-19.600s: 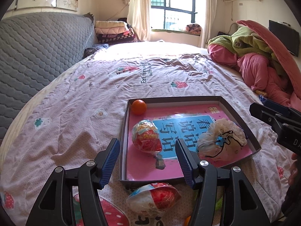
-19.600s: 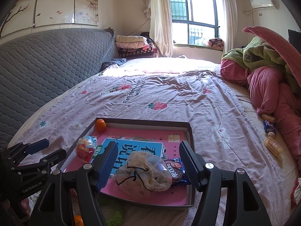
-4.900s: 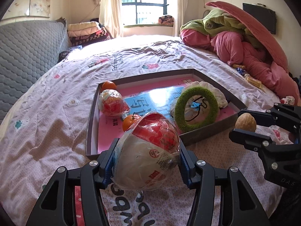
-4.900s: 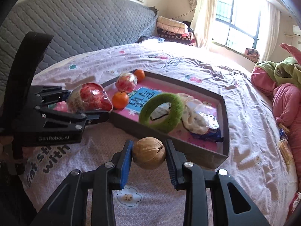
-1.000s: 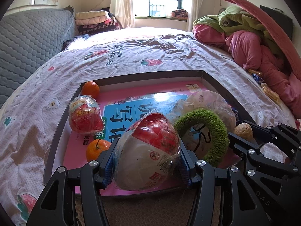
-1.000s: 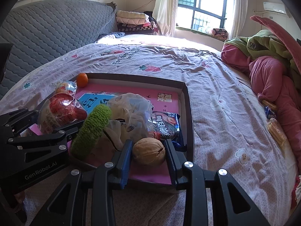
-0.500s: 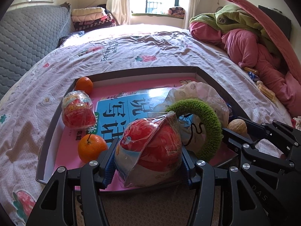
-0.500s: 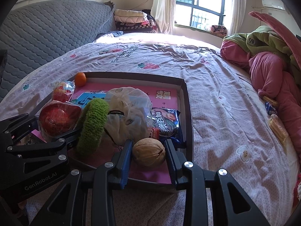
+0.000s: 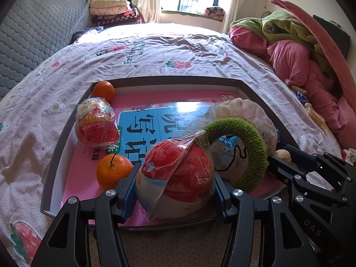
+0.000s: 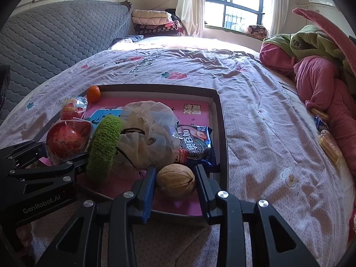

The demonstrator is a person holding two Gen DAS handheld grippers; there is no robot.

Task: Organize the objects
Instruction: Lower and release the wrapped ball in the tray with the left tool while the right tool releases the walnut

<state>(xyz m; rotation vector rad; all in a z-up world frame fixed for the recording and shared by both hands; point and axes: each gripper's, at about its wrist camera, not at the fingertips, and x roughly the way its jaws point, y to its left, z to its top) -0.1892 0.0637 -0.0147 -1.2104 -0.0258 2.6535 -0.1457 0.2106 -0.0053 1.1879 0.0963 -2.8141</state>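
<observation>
Tray (image 9: 66,133): holds two oranges, wrapped snack, green ring, bag, cookie packet. Left gripper (image 9: 175,189) clamps a red wrapped snack (image 9: 178,169), right gripper (image 10: 175,183) a walnut (image 10: 175,180), both over the tray's near edge. Releases remain, apparently.

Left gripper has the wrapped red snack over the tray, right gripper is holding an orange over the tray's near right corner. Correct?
One error: the right gripper holds a walnut, not an orange, as the right wrist view shows. Both oranges, one far and one near, lie in the tray. The left gripper does hold the wrapped red snack over the tray.
</observation>
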